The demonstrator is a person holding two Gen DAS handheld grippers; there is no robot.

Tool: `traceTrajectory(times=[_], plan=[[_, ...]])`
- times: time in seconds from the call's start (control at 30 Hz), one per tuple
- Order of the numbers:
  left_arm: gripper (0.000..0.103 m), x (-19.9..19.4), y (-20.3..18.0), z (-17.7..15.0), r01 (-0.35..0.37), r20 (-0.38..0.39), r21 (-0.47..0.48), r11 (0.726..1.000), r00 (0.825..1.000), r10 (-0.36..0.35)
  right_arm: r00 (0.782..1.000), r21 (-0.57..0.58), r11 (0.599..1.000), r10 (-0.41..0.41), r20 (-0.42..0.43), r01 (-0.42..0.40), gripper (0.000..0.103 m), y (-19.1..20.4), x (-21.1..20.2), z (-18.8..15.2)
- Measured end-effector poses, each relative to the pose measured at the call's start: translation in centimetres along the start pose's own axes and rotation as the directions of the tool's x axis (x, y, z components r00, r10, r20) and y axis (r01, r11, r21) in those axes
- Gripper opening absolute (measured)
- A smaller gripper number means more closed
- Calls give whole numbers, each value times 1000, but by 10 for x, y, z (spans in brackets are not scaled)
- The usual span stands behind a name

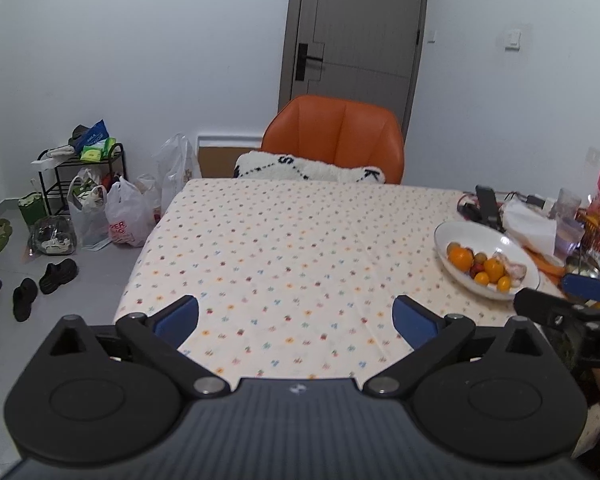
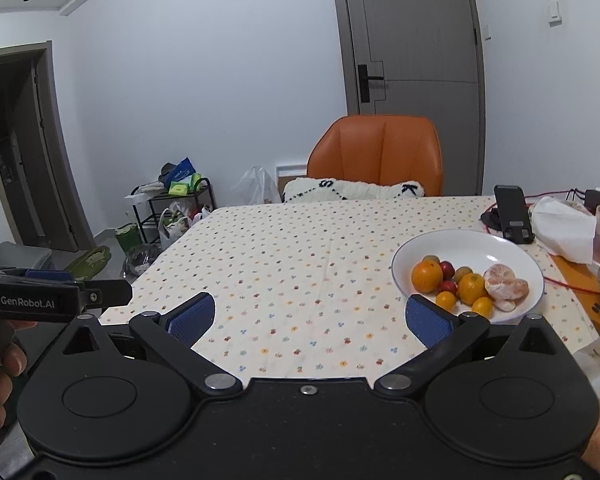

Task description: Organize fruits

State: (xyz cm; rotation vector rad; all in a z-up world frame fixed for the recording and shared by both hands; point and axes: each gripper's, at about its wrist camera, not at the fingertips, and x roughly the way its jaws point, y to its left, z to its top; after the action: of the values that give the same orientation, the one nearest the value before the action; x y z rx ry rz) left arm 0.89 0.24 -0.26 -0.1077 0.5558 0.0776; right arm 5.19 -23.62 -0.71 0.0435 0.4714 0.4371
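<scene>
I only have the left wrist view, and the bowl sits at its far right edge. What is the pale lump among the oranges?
Observer: The right wrist view shows it is a peeled mandarin, lying at the right side of the white bowl.
Operator: Is the right gripper holding anything? I see just its tip.
Observer: No. The right gripper has its jaws wide open, with only tablecloth between them.
Operator: I make out one red fruit. Are there more?
Observer: Two small red fruits show here, both just right of the large orange.
</scene>
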Motion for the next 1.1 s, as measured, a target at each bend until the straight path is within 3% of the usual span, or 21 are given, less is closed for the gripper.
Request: traceTrajectory(times=[1.1], plan=[[102, 5, 2, -7, 4, -29, 14, 1000, 1000, -3, 999, 29, 1000, 6, -54, -4, 103, -2, 5, -8]])
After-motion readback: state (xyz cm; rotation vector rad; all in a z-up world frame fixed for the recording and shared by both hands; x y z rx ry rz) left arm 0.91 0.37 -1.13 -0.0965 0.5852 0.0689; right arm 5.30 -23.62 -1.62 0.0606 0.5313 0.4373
